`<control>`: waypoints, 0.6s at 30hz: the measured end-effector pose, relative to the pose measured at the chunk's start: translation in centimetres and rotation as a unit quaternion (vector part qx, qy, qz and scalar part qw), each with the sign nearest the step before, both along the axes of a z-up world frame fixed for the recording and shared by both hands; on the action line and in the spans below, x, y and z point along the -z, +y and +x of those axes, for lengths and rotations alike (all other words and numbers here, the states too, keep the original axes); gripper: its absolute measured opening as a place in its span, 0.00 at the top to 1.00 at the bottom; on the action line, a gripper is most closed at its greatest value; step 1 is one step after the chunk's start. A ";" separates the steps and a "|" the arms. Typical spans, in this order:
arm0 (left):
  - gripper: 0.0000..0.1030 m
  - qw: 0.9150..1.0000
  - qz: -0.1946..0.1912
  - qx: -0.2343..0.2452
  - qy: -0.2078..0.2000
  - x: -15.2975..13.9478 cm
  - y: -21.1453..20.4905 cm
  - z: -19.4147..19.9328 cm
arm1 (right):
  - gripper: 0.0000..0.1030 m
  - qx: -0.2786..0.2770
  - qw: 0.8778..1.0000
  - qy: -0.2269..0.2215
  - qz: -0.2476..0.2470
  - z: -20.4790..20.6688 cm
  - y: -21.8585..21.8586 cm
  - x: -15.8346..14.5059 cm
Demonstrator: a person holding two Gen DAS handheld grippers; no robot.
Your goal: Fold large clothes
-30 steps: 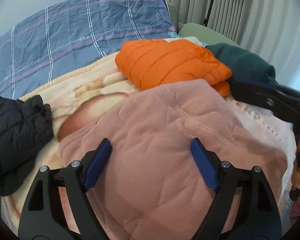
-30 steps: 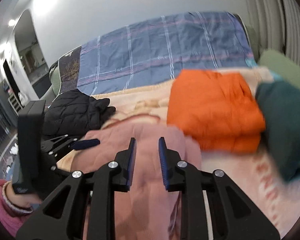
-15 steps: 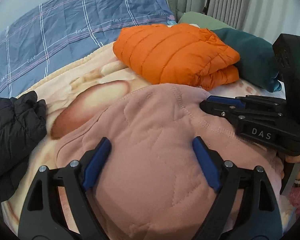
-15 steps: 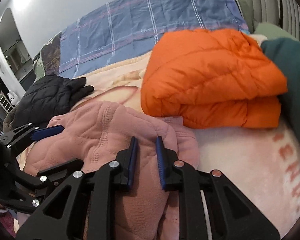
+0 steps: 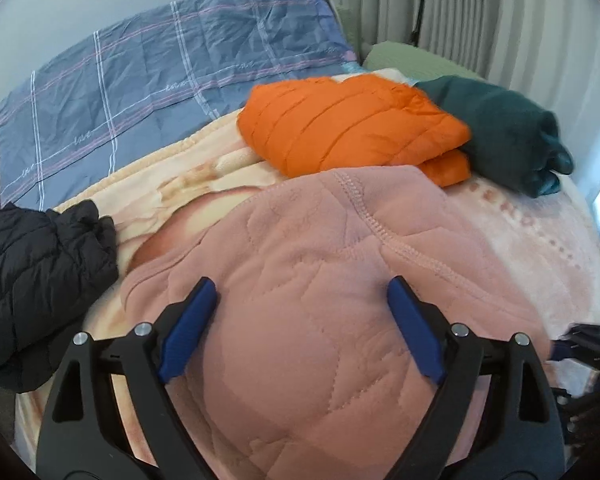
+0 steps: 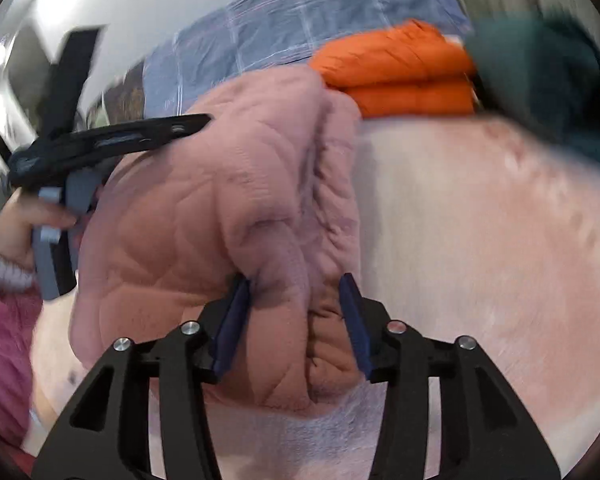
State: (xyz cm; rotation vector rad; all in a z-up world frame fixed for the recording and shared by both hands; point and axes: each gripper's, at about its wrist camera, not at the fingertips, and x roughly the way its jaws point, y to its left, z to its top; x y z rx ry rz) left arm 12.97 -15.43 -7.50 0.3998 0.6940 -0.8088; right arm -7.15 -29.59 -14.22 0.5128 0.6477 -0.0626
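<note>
A pink quilted fleece garment [image 5: 320,280] lies bunched on the bed's peach blanket [image 5: 188,184]. My left gripper [image 5: 300,292] is open wide just above its top, fingers apart on either side of the mound. In the right wrist view the same pink garment [image 6: 228,208] fills the left middle. My right gripper [image 6: 296,292] is open, with a fold of the garment's right edge between its blue pads. The left gripper [image 6: 112,140] shows over the garment's far left side, held by a hand in a pink sleeve.
A folded orange puffer jacket [image 5: 348,128] and a dark green folded garment [image 5: 508,128] lie behind the pink one. A black puffer jacket [image 5: 36,280] lies at the left. A blue checked quilt [image 5: 160,76] covers the far side. Curtains hang at the back right.
My right gripper has opened and dropped to the pink garment's right edge, so a fold now sits between its pads. It has left the left wrist view's middle. The left gripper stays open.
</note>
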 end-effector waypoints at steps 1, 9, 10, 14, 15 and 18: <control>0.14 1.000 0.004 0.000 -0.013 -0.4 0.2 -0.7 | 0.54 0.000 1.000 -0.013 0.015 -0.6 -0.4 -0.6; 0.05 0.999 -0.030 0.023 0.017 -1.1 3.7 -3.5 | 0.26 0.013 0.994 -0.019 0.107 -3.1 -2.9 0.0; 0.05 0.999 -0.031 0.023 0.014 -0.8 3.8 -3.7 | 0.26 0.008 0.991 -0.012 0.131 -2.9 -2.9 0.7; 0.04 0.999 -0.022 0.027 -0.002 -0.3 3.3 -4.1 | 0.22 -0.016 0.977 0.001 0.214 -1.7 -3.2 2.7; 0.04 0.999 -0.015 0.029 -0.009 -0.1 3.1 -4.2 | 0.22 -0.020 0.974 0.004 0.226 -1.5 -3.4 3.0; 0.04 0.999 -0.003 0.033 -0.023 0.2 3.0 -4.6 | 0.21 -0.028 0.965 0.012 0.259 -0.8 -4.0 4.0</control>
